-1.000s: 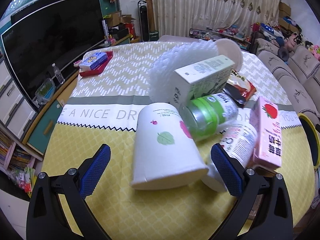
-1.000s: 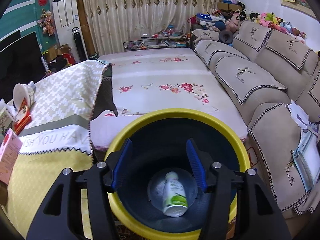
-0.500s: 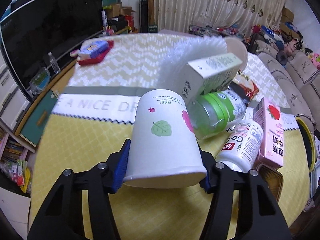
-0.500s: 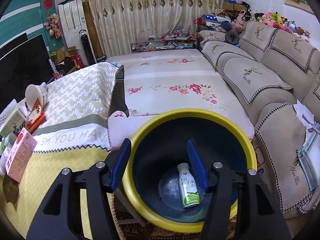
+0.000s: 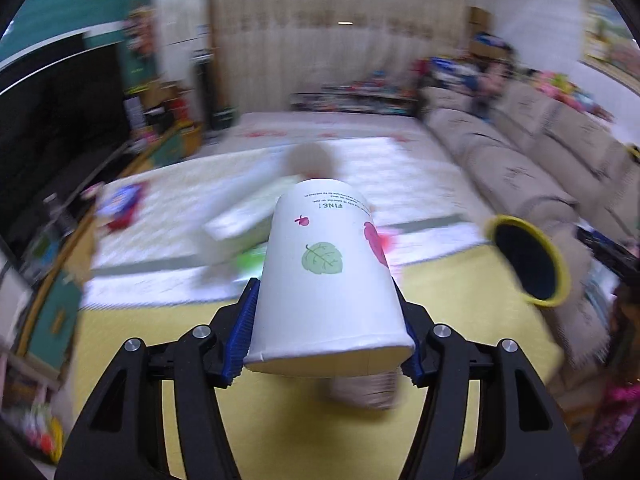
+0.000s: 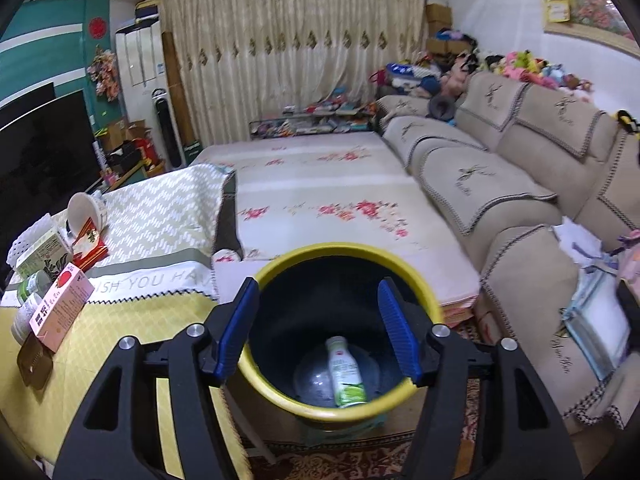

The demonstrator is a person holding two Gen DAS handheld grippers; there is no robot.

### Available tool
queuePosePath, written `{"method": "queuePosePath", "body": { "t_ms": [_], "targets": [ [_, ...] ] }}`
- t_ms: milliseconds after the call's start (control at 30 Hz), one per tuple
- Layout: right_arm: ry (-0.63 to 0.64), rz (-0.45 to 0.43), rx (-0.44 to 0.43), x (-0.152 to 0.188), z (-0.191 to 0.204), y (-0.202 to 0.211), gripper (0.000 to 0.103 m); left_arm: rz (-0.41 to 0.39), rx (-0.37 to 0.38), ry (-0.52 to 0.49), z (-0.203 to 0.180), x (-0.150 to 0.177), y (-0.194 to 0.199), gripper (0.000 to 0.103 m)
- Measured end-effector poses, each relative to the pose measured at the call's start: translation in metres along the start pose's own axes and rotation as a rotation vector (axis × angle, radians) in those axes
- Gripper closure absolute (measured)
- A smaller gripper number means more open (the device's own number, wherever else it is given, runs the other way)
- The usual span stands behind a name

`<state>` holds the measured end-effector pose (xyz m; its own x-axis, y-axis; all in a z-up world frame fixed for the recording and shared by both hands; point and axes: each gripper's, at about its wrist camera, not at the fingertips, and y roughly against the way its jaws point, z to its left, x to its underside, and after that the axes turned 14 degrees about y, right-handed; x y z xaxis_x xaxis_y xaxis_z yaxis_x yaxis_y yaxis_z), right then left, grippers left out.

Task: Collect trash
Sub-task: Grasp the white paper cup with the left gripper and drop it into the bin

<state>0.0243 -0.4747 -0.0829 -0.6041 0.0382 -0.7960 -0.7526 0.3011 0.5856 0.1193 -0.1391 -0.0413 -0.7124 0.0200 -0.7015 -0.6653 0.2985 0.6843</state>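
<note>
Since the earlier frames, the white paper cup printed with a green leaf and red shapes (image 5: 324, 280) has left the tabletop: it was lying among the clutter, then clamped, and it now rides clear of the cloth in the left gripper (image 5: 326, 336). Both blue pads press on its sides near the wide rim, which faces the camera, with its base pointing away. The right gripper (image 6: 318, 328) has shifted slightly over the bin, and its jaws are opening with nothing between them.

The table with the yellow and white patterned cloth (image 6: 132, 320) is cut off at the left edge of the right wrist view. In the left wrist view it is heavily blurred, and the remaining litter behind the cup cannot be told apart there.

One round bin with a yellow rim and dark inside (image 6: 280, 272) stands just beside the table, below the right gripper; its lower wall is hidden by the fingers. One white bottle with a green label (image 6: 346, 372) lies on the bin's floor.

On the table, counted from the right wrist view: one pink carton with a strawberry picture (image 6: 60, 304), one white and green box (image 6: 42, 254) and one white bowl tipped on its side (image 6: 82, 210). Smaller containers at the left edge are partly cut off and cannot be counted.
</note>
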Motion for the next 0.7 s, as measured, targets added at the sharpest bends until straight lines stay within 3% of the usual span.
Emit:
{"method": "queuePosePath", "body": {
  "t_ms": [300,433,700],
  "targets": [
    [-0.046,-0.024,0.135,0.025,-0.051,0.042,0.041,0.079,0.282,-0.247,-0.173,-0.001,-0.054,0.041],
    [-0.061,-0.016,0.163,0.037,-0.068,0.049,0.038,0.128,0.342,-0.290,-0.236,-0.001,-0.090,0.039],
    [-0.100,0.008,0.180,0.053,-0.091,0.049,0.036,0.196,0.349,-0.308,-0.316,-0.001,-0.179,0.036]
  ]
}}
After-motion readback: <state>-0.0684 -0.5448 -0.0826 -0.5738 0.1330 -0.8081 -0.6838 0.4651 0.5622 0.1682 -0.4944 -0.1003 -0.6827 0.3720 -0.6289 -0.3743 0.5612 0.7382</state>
